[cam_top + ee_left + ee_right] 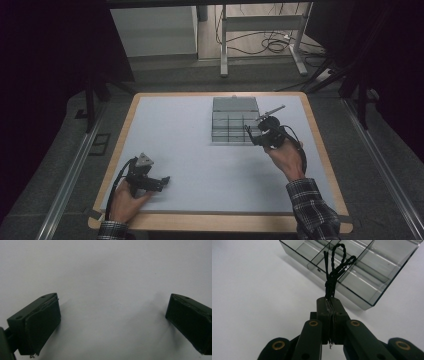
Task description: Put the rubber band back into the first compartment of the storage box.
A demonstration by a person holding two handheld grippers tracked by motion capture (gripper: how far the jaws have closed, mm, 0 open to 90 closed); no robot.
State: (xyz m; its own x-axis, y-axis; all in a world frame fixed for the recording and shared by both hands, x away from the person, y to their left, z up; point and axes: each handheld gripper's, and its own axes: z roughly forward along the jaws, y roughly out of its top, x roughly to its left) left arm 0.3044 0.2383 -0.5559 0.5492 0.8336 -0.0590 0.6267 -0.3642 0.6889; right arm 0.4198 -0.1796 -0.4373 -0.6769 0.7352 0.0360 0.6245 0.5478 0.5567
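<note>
In the right gripper view my right gripper (329,300) is shut on a black twisted cord (335,267), whose loops stick up past the fingertips. Just beyond stands a clear compartment box (372,277), lid open. In the high view the right gripper (250,134) hangs at the box's (231,122) right front corner, held by a hand in a plaid sleeve. My left gripper (165,181) rests near the table's front left, jaws pointing right. In the left gripper view its pads (42,325) stand wide apart over bare white tabletop, with nothing between them.
The white tabletop (190,150) has a wooden rim. The box's open lid (235,104) lies toward the far edge. A grey desk frame (260,30) and cables stand on the floor beyond the table. Dark curtains flank both sides.
</note>
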